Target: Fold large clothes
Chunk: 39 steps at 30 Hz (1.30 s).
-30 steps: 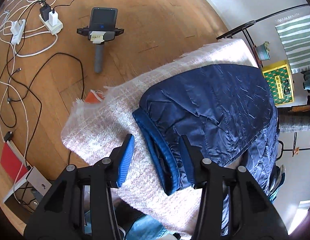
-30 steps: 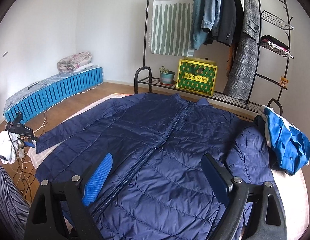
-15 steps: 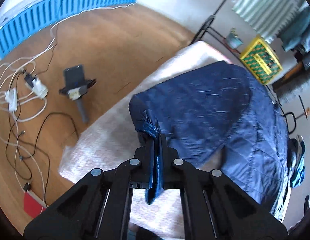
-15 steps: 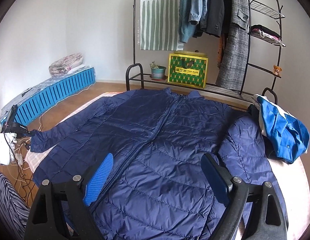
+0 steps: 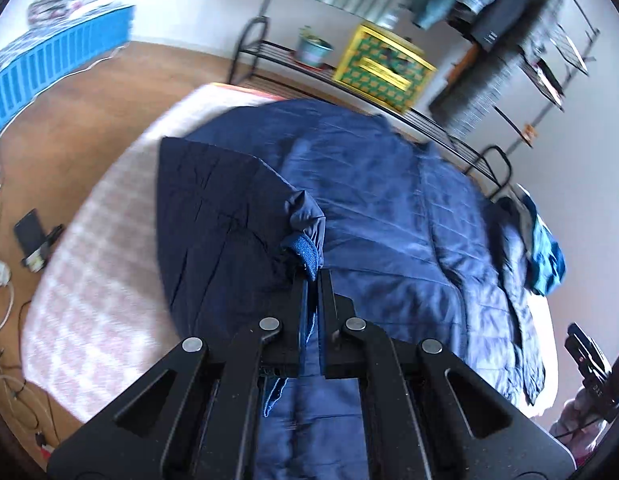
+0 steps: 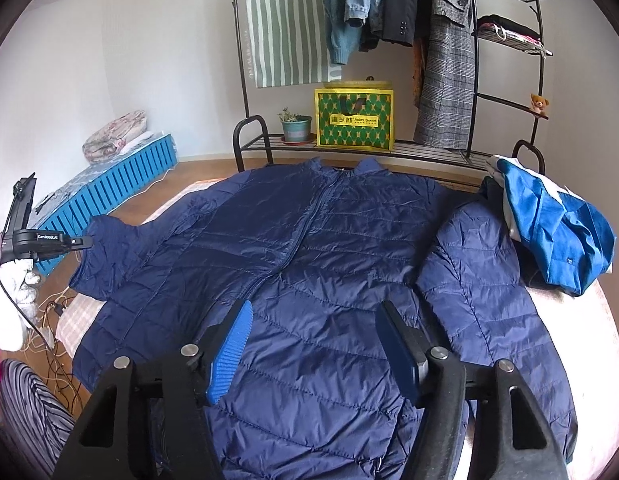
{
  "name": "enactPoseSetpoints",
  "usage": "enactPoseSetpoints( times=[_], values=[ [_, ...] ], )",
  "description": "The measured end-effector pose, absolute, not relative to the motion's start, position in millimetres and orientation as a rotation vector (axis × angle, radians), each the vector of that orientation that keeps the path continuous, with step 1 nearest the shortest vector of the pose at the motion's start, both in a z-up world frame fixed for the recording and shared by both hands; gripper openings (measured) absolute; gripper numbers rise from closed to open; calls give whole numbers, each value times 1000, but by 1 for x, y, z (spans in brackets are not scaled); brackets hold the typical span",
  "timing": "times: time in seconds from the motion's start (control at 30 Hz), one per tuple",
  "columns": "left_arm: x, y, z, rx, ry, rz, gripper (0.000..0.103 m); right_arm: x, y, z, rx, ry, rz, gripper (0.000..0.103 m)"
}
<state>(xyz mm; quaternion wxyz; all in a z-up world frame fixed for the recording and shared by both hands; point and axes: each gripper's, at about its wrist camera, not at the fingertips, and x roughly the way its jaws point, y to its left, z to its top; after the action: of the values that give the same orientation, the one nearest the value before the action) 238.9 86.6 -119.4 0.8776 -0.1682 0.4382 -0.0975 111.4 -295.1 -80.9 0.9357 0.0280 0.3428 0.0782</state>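
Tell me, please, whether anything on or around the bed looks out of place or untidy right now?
Yes. A crumpled blue garment sits heaped on the bed's right edge, partly over the navy jacket's right sleeve, where it could hinder folding that side. The left gripper holds the other sleeve's cuff raised off the blanket.

A black clothes rack (image 6: 475,80) stands behind the bed, carrying hanging coats (image 6: 441,60), a potted plant (image 6: 295,126) and a yellow-green bag (image 6: 353,120). A blue slatted bench (image 6: 121,184) lines the wall.
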Motion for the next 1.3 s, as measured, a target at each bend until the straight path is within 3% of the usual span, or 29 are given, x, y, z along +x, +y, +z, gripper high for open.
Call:
enactPoseSetpoints(
  times=[0.23,0.53,0.57,0.6,0.63,0.67,0.83,1.07,1.2,1.3],
  values=[
    [265,-8,-127,-312,965,-349,1,115,-305,-66,44,695,152,64],
    [282,-56,-160,-239,1043,-427,1,148,-310,-67,76,776,162,63],
    [281,-56,-162,-243,1058,-448,4,155,-309,-69,86,796,174,63],
    [282,-55,-162,-251,1070,-475,15,161,-308,-72,95,813,184,63],
    [280,-53,-161,-259,1076,-494,35,168,-305,-73,105,828,198,63],
    [276,-48,-156,-274,1074,-516,44,175,-302,-75,113,845,212,64],
    [252,-8,-114,-273,914,-530,44,215,-272,-90,168,946,317,78],
    [260,66,-104,-258,762,-201,44,276,-214,-143,244,1107,442,78],
    [270,97,-128,-310,779,-97,44,299,-185,-170,243,1169,465,76],
    [275,109,-131,-322,773,-70,44,310,-167,-183,211,1200,491,60]
  ],
)
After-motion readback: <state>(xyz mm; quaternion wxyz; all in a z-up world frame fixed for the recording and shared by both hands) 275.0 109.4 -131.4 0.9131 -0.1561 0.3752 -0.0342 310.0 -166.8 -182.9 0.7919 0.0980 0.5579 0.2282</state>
